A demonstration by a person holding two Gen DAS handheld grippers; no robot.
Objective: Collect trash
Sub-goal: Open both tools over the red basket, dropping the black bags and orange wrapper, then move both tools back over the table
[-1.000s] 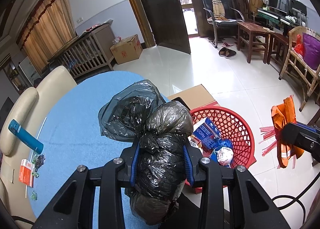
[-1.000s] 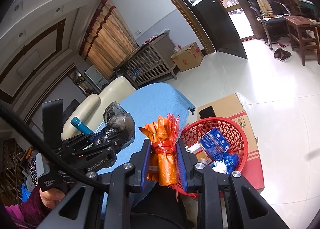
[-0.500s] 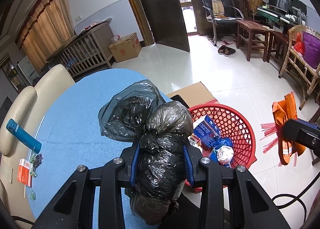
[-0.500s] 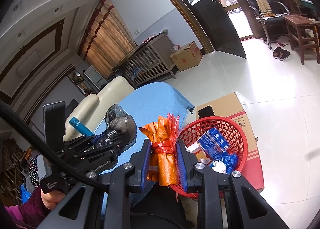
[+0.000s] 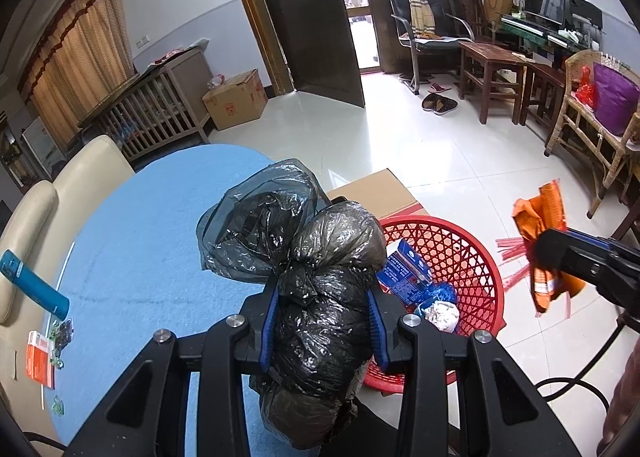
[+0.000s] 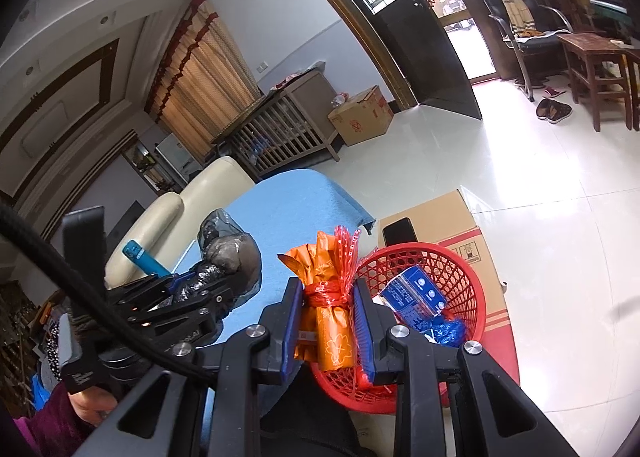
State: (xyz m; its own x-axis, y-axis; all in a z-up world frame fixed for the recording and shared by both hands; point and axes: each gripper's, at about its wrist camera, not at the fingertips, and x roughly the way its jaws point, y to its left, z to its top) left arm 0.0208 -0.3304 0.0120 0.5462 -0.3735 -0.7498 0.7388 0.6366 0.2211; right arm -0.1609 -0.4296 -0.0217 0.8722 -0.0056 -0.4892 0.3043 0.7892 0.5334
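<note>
**Two pieces of trash in hand, basket just ahead**

Two grippers, two loads. Through the left wrist camera I see my left gripper (image 5: 322, 321) clamped on a knotted bundle of crinkled black plastic bags (image 5: 316, 297), blue pads pressing into both sides of it. The bundle hangs over the edge of the round table with the light blue cloth (image 5: 140, 225). Just beyond and to the right sits the red plastic lattice basket (image 5: 472, 253) on the floor, against a flat brown cardboard box (image 5: 376, 189); it already holds a blue printed carton (image 5: 404, 271) and a crumpled white wad in blue wrapping (image 5: 440, 307). A blue cylindrical tube (image 5: 34, 283) and a small orange packet (image 5: 38, 353) lie at the table's far left (possibly more to gather; I can't tell).

Through the right wrist camera, my right gripper (image 6: 326, 321) is closed on a rolled orange wrapper tied with red fringed plastic (image 6: 328, 305), held upright near the basket's near rim (image 6: 400, 253). The left gripper shows at the left, bags between its jaws.

I judge this the carry-and-drop step: both loads are grasped, neither is over the basket's mouth. Next I'd bring each gripper above the opening and release there. The black bundle is bulky and soft, so it wants centring well over the rim or it may snag on it.
</note>
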